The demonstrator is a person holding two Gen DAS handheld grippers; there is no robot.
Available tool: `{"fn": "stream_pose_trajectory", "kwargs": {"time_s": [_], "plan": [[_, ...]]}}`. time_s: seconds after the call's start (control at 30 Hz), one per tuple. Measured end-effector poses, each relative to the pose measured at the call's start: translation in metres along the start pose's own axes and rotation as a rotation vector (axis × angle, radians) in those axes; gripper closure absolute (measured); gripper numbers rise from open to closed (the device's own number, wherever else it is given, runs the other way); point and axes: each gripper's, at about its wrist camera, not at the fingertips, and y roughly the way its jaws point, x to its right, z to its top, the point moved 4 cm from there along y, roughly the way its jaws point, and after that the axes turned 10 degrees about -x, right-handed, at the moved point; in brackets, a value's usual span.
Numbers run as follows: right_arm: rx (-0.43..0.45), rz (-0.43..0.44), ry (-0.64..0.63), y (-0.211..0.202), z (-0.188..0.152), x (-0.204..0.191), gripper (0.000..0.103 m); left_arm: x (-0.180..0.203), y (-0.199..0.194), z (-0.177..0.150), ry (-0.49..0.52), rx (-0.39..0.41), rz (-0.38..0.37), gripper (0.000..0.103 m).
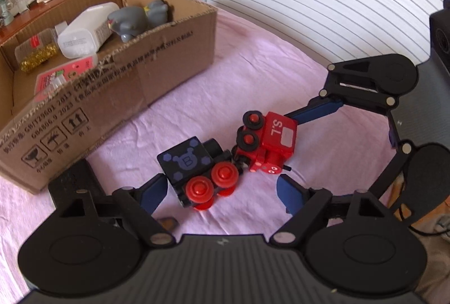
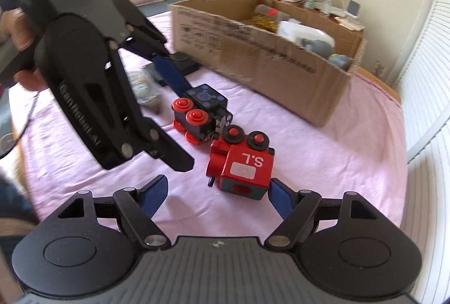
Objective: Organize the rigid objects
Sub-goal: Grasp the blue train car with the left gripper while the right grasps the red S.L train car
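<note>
A: Working left to right, what worries you first?

B: The cardboard box [image 1: 168, 62] on the far left already holds a white container [image 1: 84, 31] and a grey toy animal [image 1: 135, 20], so a hasty drop could land on them. Next comes the black train car [image 1: 194, 166], lying on its side on the pink bed sheet [image 1: 253, 73]. The left gripper [image 1: 222, 191] has its fingers spread around that car; one blue pad sits right at its edge, but I can't tell that it presses.

A: And the red one?

B: The red train engine [image 2: 242, 160], marked "S.L", is also tipped over, nose against the black car. They look coupled, or at least touching. Lifting one could drag or flip the other.

A: The right gripper [image 2: 222, 191]?

B: Its fingers are apart, one pad against the engine's rear corner, the other well clear. Closing off-centre like that could spin the engine away. The two grippers also sit near each other, so they might collide.
</note>
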Motion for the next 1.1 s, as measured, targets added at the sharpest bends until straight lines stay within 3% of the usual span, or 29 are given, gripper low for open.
{"fn": "stream_pose_trajectory", "kwargs": {"time_s": [0.23, 0.43, 0.6, 0.8, 0.87, 0.93, 1.03, 1.1], "plan": [[-0.008, -0.012, -0.051, -0.008, -0.004, 0.002, 0.027, -0.008, -0.007, -0.004, 0.097, -0.008, 0.097, 0.019], [-0.012, 0.031, -0.108, 0.002, 0.013, 0.011, 0.027, -0.005, 0.000, 0.022, 0.257, 0.023, 0.041, 0.018], [-0.060, 0.024, -0.151, 0.011, 0.016, 0.016, 0.027, 0.000, 0.009, 0.024, 0.348, -0.059, -0.063, 0.018], [-0.068, 0.046, -0.133, 0.009, 0.008, 0.019, 0.027, 0.000, 0.002, 0.006, 0.331, -0.096, -0.103, 0.021], [-0.075, 0.051, -0.142, 0.007, 0.006, 0.018, 0.027, 0.000, 0.001, 0.002, 0.310, -0.100, -0.058, 0.031], [-0.074, 0.049, -0.153, 0.005, 0.006, 0.015, 0.027, -0.003, 0.001, 0.001, 0.258, -0.093, -0.012, 0.049], [-0.067, 0.061, -0.154, 0.004, 0.008, 0.010, 0.026, -0.008, -0.003, 0.000, 0.167, -0.085, -0.004, 0.051], [-0.074, 0.071, -0.154, 0.002, 0.008, 0.003, 0.026, -0.007, -0.004, -0.003, 0.143, -0.077, 0.040, 0.051]]}}
